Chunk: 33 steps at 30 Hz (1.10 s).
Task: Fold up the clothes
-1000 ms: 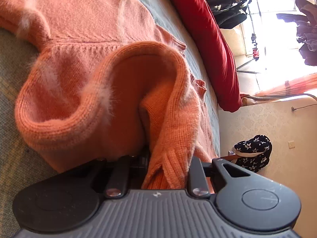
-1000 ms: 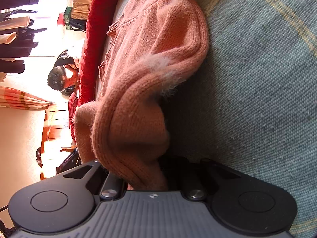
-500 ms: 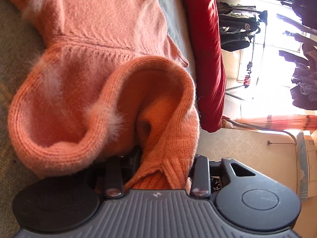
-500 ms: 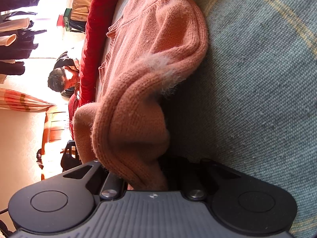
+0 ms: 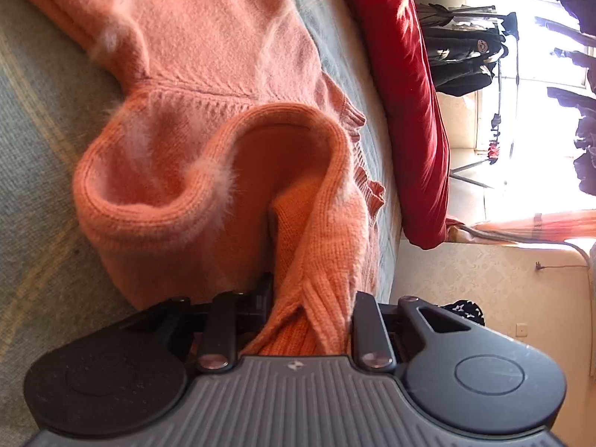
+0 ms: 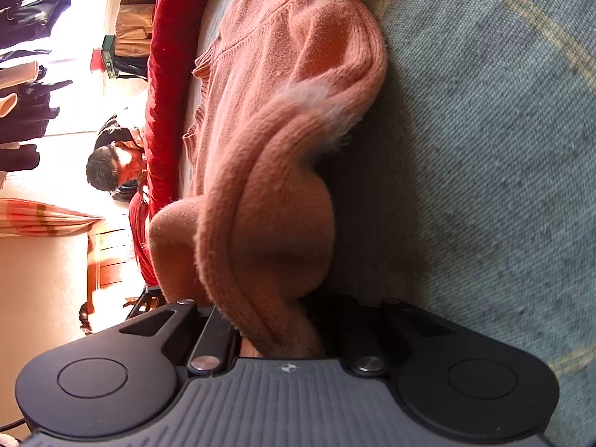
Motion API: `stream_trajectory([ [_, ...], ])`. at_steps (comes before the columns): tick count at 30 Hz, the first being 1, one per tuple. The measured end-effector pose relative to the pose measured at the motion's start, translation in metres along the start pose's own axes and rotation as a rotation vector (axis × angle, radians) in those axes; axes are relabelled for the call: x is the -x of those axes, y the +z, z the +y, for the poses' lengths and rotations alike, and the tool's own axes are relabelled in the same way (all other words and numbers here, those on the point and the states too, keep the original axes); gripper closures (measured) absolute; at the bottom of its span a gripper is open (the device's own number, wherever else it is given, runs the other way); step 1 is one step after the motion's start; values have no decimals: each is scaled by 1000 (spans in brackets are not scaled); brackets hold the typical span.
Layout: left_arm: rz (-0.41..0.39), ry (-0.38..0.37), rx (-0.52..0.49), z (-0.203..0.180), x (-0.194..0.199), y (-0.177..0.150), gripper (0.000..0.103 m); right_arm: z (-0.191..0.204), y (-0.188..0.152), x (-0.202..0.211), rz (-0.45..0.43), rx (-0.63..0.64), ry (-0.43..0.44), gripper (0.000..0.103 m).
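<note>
Fuzzy orange knit sweater (image 5: 208, 56), rumpled on bed just ahead of gripper, ribbed edge bunched btwn its fingers.

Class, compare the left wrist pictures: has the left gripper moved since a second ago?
Yes. Against the red cushion, the view from the left gripper has swung and rolled, while its jaws close on the orange sweater.

A red cushion (image 5: 406, 104) edges the grey-green cover (image 6: 484, 149); dark clothes (image 5: 465, 63) hang beyond, near a person (image 6: 111, 167)

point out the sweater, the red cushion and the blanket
sweater (image 5: 208, 56), left wrist view, on the flat knit body
red cushion (image 5: 406, 85), left wrist view, on its sunlit side
blanket (image 6: 484, 149), right wrist view, on bare weave beside the sweater
</note>
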<state>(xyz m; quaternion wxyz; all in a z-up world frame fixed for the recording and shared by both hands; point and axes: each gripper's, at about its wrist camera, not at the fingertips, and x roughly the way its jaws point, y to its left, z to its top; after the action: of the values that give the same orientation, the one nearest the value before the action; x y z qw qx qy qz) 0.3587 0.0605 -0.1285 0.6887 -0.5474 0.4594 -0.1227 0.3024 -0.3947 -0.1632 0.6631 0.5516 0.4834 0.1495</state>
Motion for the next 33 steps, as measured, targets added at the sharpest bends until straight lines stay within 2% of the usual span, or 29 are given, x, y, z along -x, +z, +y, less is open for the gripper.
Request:
stream_trajectory([
  [1,2,17,-10,3,0,1,81,-3,-2,-3,3,-13,-2,88],
  [4,2,9,26,9,-7,5,84,-14,-4,-11,-1,-65,4,97],
  [6,-3,4,46,10,-10,6,88,-13,-5,-12,-5,-71,-2,97],
  [8,-10,20,21,3,-5,1,90,-2,-7,-7,-3,-34,-30,96],
  [15,5,72,-34,-16,37,-11,91,36,-14,16,55,46,-7,97],
  [21,42,126,-85,-39,77,-26,91,68,-10,37,164,107,-26,97],
  [27,110,186,-54,-45,119,-55,91,82,-12,67,284,116,-124,97],
  [33,199,273,48,-20,144,-92,92,74,-10,99,336,85,-236,97],
])
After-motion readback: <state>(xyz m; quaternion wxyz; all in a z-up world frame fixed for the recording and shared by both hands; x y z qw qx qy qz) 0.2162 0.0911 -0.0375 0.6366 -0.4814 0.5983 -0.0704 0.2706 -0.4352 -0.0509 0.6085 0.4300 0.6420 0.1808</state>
